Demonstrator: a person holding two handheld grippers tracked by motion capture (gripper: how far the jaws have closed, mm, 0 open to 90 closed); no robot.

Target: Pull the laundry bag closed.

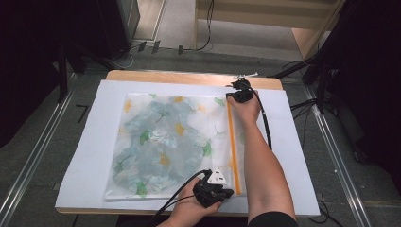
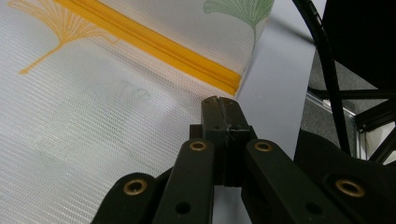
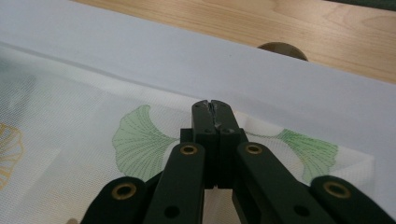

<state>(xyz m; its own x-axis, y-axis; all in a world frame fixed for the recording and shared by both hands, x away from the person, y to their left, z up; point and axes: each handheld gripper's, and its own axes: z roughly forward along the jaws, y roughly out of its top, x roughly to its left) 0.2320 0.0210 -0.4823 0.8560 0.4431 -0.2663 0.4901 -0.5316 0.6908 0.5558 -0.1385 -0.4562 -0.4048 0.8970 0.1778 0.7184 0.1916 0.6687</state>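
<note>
A translucent mesh zip bag (image 1: 170,142) printed with green and yellow leaves lies flat on a white sheet (image 1: 90,142). Its orange zipper (image 1: 232,151) runs along the right side. My left gripper (image 1: 228,192) rests at the zipper's near end with its jaws shut; in the left gripper view its tips (image 2: 222,100) sit at the bag's edge just below the zipper's end (image 2: 231,83). My right gripper (image 1: 235,94) is at the zipper's far end, jaws shut, and its tips (image 3: 212,106) lie over the bag's far corner between two green leaves (image 3: 135,140). Whether either pinches mesh is hidden.
The white sheet covers a wooden table (image 1: 189,77), whose bare far strip has a round hole (image 3: 282,49). Black cables (image 1: 265,123) trail from both grippers. Metal floor rails (image 1: 28,161) run along both sides, with dark stands at the right.
</note>
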